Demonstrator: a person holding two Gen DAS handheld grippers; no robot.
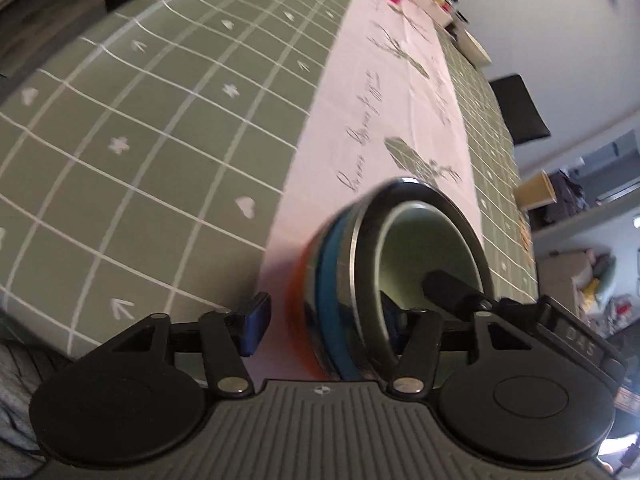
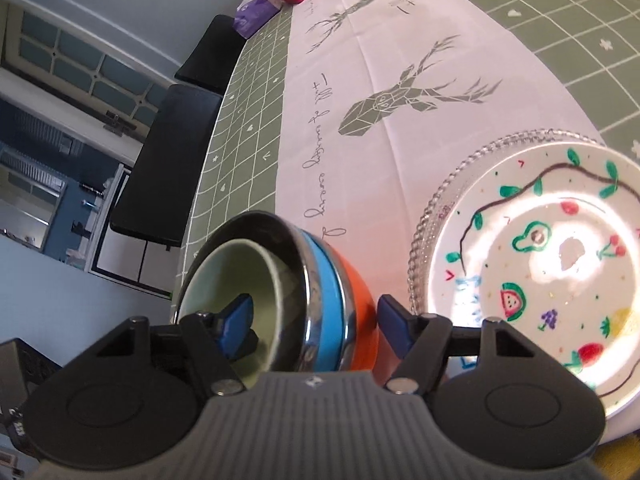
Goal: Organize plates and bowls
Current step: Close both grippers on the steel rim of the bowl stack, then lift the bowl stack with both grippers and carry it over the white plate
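Lower centre, both views: bowl stack [image 2: 320,292], base hidden; green bowl [image 2: 240,276] innermost. Left claw [image 1: 332,320] and right claw [image 2: 316,320] spread astride its rim.

plates [image 2: 532,264] beside bowl stack [image 2: 320,280], runner [image 2: 380,60] beyond open

Each hand-held gripper, left [image 1: 324,320] and right [image 2: 316,330], has a grey ribbed body at 6 o'clock with a small white emblem on its top edge. Two round black discs flank it at 4 and 8 o'clock. Black link arms with silver rivets run up to blue finger pads [image 1: 256,326] [image 2: 394,330]. Another black gripper at 3 o'clock in the left view bears white lettering.
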